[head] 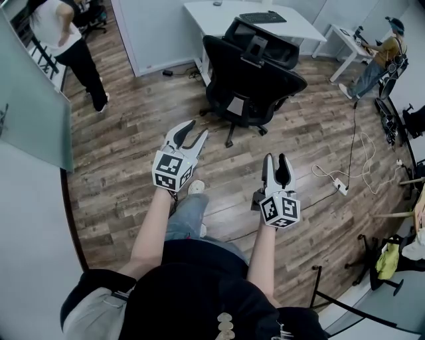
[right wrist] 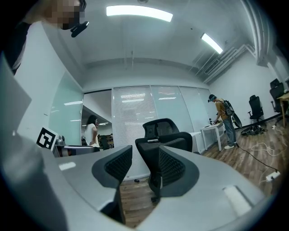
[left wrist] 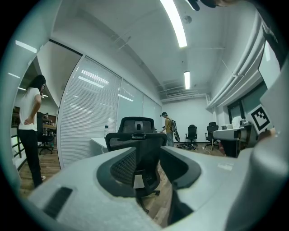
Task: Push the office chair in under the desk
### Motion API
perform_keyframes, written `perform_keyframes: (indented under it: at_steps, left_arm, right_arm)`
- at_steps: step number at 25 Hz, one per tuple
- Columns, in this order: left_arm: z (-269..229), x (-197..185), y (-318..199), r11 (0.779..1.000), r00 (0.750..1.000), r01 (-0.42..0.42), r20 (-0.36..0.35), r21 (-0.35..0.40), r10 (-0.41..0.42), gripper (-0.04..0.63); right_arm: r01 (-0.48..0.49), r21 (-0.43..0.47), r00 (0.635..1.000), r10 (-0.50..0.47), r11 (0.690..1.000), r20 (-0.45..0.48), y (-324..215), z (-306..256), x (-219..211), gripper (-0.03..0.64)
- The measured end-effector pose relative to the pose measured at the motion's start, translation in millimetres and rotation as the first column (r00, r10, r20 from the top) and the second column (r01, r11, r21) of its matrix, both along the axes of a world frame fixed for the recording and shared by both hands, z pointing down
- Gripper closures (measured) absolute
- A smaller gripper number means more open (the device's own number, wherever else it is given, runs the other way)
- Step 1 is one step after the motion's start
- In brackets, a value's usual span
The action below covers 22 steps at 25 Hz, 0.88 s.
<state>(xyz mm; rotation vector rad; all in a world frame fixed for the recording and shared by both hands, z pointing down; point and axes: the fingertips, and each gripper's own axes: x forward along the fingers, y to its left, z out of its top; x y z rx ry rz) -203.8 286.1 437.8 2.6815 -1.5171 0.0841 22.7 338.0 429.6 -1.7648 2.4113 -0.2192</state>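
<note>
The black mesh office chair (head: 252, 80) stands on the wood floor with its back toward me, just in front of the white desk (head: 292, 26). Some way short of the chair, my left gripper (head: 198, 129) is open with nothing between its fingers. To its right and nearer me, my right gripper (head: 276, 159) is also open and empty. In the left gripper view the chair (left wrist: 135, 124) shows beyond the left gripper (left wrist: 153, 167). In the right gripper view the chair (right wrist: 160, 128) rises behind the right gripper (right wrist: 144, 167). Neither gripper touches the chair.
A keyboard (head: 262, 17) lies on the desk. A person (head: 66, 40) stands at the back left by a glass partition (head: 33, 99). Another person (head: 378, 60) is at a small white table (head: 345, 40) at the back right. Cables and a power strip (head: 342, 188) trail across the floor to the right.
</note>
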Motion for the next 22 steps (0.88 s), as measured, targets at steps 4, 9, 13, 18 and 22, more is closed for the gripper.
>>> perform_keyframes:
  at_steps: [4,9,13,18,22]
  left_arm:
    - [1.2,5.6,-26.1,1.000,1.000,0.000,-0.002,0.008,0.000,0.434]
    - [5.8,15.3,-66.6,1.000,1.000,-0.024,0.009,0.010,0.024,0.433]
    - [8.9,17.9,-106.2,0.999,0.999,-0.038,0.019,0.004,0.038,0.433]
    - [14.9,15.3,-163.2,0.999,0.999,-0.050,0.014,-0.006,0.050,0.420]
    - [13.3,9.2,-213.7,0.998,0.998,-0.062,0.023,-0.008,0.062,0.414]
  right_arm:
    - [-0.009,0.003,1.000,0.009,1.000,-0.003,-20.5,2.9,8.7,0.445]
    - [-0.030,0.005,1.000,0.030,1.000,0.004,-60.9,5.6,18.5,0.445]
    - [-0.040,0.000,0.999,0.040,0.999,0.010,-96.7,9.1,18.3,0.445]
    - [-0.052,-0.012,0.998,0.053,0.999,0.016,-152.5,14.5,15.8,0.445]
    - [-0.066,-0.010,0.998,0.066,0.998,0.016,-202.2,9.4,10.0,0.445]
